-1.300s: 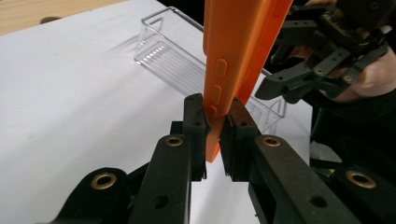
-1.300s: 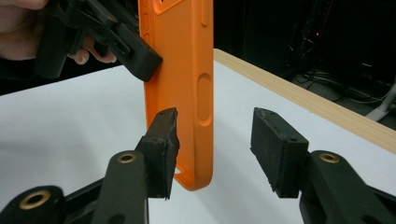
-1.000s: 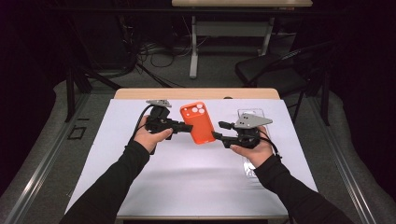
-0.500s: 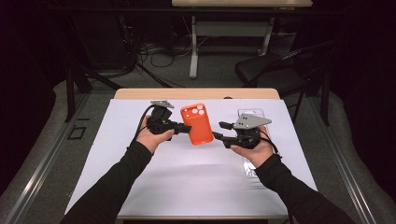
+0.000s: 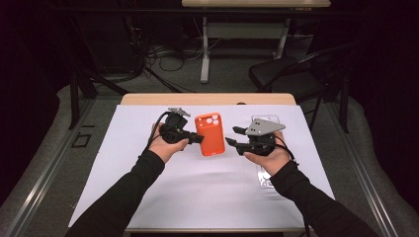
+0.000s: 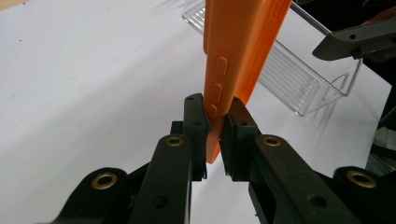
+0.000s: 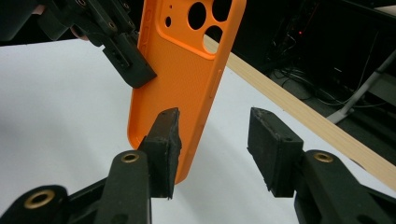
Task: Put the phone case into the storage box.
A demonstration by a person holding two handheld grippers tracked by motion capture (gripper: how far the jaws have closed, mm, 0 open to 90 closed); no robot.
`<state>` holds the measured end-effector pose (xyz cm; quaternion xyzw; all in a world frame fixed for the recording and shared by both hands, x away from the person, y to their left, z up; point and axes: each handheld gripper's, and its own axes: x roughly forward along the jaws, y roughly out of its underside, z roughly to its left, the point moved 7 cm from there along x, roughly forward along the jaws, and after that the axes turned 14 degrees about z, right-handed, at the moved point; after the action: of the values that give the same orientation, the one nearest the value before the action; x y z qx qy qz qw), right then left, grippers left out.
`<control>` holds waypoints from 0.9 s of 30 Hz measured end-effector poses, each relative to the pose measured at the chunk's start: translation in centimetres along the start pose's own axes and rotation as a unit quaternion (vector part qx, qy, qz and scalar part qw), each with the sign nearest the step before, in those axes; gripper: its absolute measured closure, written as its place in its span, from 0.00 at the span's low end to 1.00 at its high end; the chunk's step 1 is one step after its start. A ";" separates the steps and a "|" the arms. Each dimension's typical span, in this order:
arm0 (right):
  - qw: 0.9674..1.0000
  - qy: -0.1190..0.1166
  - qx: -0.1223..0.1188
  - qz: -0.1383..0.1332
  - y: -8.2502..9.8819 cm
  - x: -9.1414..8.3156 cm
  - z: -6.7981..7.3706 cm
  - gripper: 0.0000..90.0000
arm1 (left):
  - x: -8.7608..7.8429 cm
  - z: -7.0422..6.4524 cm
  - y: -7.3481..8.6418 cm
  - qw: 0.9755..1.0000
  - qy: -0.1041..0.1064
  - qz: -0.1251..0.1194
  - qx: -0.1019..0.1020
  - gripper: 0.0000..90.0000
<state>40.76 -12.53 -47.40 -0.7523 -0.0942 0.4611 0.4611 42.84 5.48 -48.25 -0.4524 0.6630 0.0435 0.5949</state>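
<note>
- the orange phone case [image 5: 210,134] is held up off the white table cover [image 5: 123,163], clamped at its left edge by the left gripper [image 6: 214,128], whose jaws are narrowed onto the side with the button bumps.
- the case's long axis is seen to run roughly upright, away from those jaws, with the camera cut-outs at the far, upper end.
- the right gripper [image 7: 212,144] is held with its jaws wide apart and nothing between them; the case's lower right corner lies just ahead of its left jaw, near it or perhaps touching; which cannot be told.
- the left gripper is therefore the one in contact; the right is judged to need a short sideways shift to bring the free edge between its jaws.
- a clear plastic tray [image 6: 299,77] lies on the cover beyond the case, under the right hand [image 5: 269,158], well below the case and not judged to be in the way.
- bare wood of the table [image 5: 207,98] is seen past the cover's far edge.
</note>
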 end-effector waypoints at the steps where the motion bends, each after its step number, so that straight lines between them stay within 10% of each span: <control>1: 1.000 0.004 -0.003 0.002 0.0 0.0 0.0 0.60 | 0.0 0.0 0.0 1.000 -0.001 0.001 -0.002 0.91; 16: 0.998 0.044 -0.044 0.029 -0.7 -0.2 -0.6 0.64 | 0.5 -0.3 -0.3 0.999 -0.022 0.037 -0.017 0.91; 27: 0.987 0.100 -0.115 0.052 -2.5 -0.5 -0.6 0.64 | 0.9 -0.7 -0.6 0.997 -0.042 0.056 -0.012 0.91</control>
<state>41.65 -11.80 -45.05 -0.8464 -0.0608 0.3932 0.3539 42.79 4.22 -48.55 -0.4190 0.6610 0.1035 0.6138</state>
